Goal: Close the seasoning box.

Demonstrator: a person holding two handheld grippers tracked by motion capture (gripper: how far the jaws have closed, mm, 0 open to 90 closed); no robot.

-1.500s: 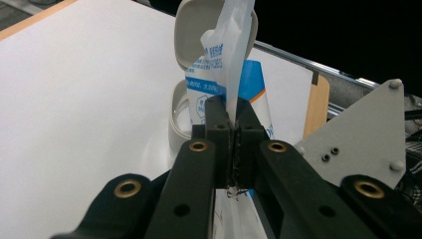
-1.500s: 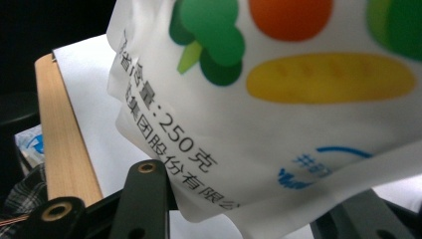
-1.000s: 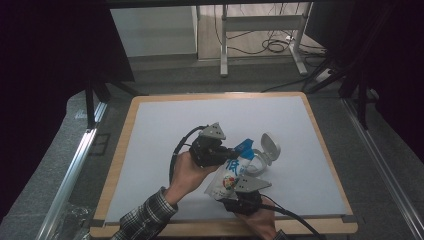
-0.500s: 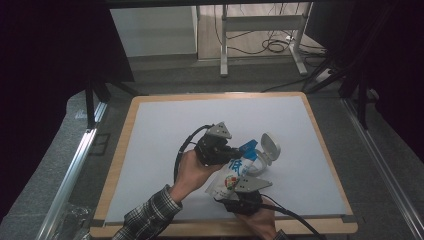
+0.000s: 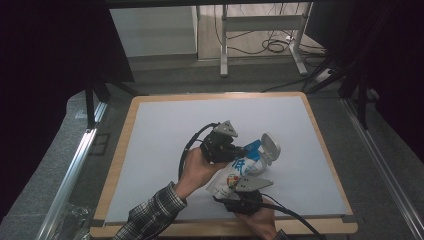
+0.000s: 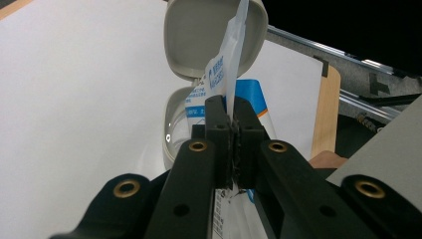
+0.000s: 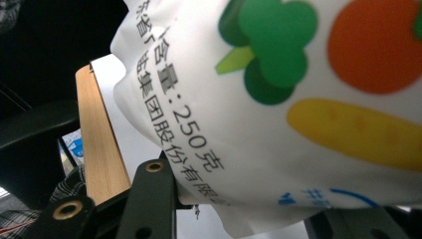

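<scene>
A white pouch [image 5: 234,174] printed with vegetables and blue text is held up between both grippers. My left gripper [image 5: 246,150] is shut on its thin top edge [image 6: 226,69], with the jaws [image 6: 233,124] pressed together on the film. My right gripper [image 5: 239,194] grips the pouch's full bottom end [image 7: 298,99], one jaw on each side of it. Just beyond the pouch's top stands a small grey container [image 6: 174,124] with its hinged lid [image 6: 199,35] raised [image 5: 270,145]. The blue upper part of the pouch hangs over the container's mouth.
Everything sits on a white mat with a wooden border [image 5: 150,140], near its front edge. A checked sleeve [image 5: 150,215] reaches in from the bottom left. Metal rails [image 5: 75,160] run along the table's sides, and a desk frame with cables [image 5: 260,30] stands behind.
My left gripper has shifted slightly to the right, carrying the pouch's top closer to the open container. The right gripper has stayed where it was.
</scene>
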